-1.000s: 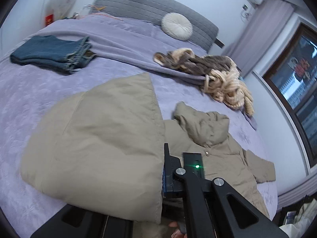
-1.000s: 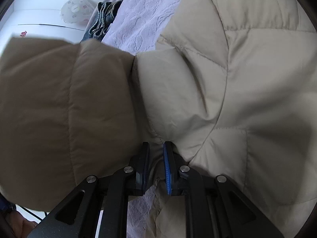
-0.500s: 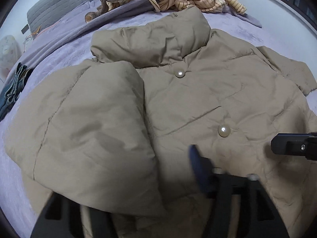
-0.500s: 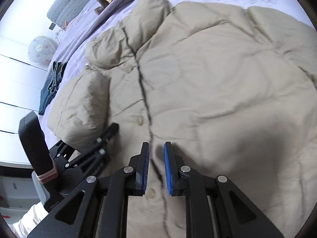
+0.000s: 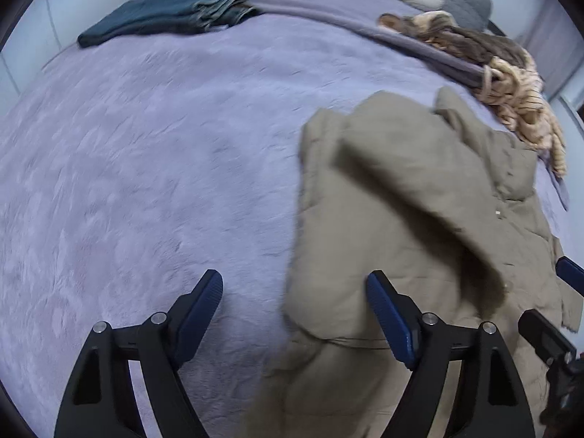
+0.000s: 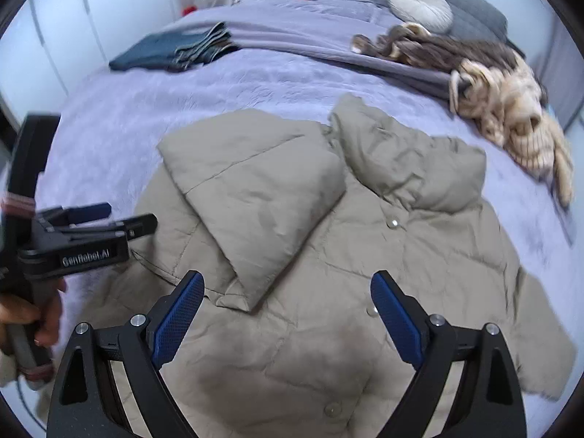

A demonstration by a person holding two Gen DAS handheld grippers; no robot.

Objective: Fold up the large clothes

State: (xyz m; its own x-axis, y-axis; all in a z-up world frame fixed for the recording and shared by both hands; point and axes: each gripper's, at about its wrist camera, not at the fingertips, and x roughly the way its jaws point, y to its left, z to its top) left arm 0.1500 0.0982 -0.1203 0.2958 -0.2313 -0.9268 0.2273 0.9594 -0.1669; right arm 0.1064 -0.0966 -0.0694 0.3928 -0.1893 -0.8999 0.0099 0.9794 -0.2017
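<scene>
A beige puffer jacket point(image 6: 365, 255) lies front up on the purple bed, collar toward the headboard, its left sleeve point(image 6: 255, 197) folded across the chest. It also shows in the left wrist view point(image 5: 401, 219). My right gripper point(image 6: 286, 306) is open and empty above the jacket's lower front. My left gripper point(image 5: 294, 306) is open and empty over the jacket's left edge; it also shows in the right wrist view point(image 6: 120, 217), beside the jacket. The right gripper's fingertips point(image 5: 569, 273) show at the left wrist view's right edge.
Folded blue jeans point(image 6: 175, 49) lie at the bed's far left. A heap of brown and cream striped clothes point(image 6: 474, 76) lies at the far right. A round cream cushion point(image 6: 419, 7) rests against the grey headboard. Purple bedspread point(image 5: 146, 164) stretches left of the jacket.
Both grippers let go of the jacket sleeve and opened wide. The sleeve now lies folded on the jacket's chest. Both grippers have pulled back from the jacket.
</scene>
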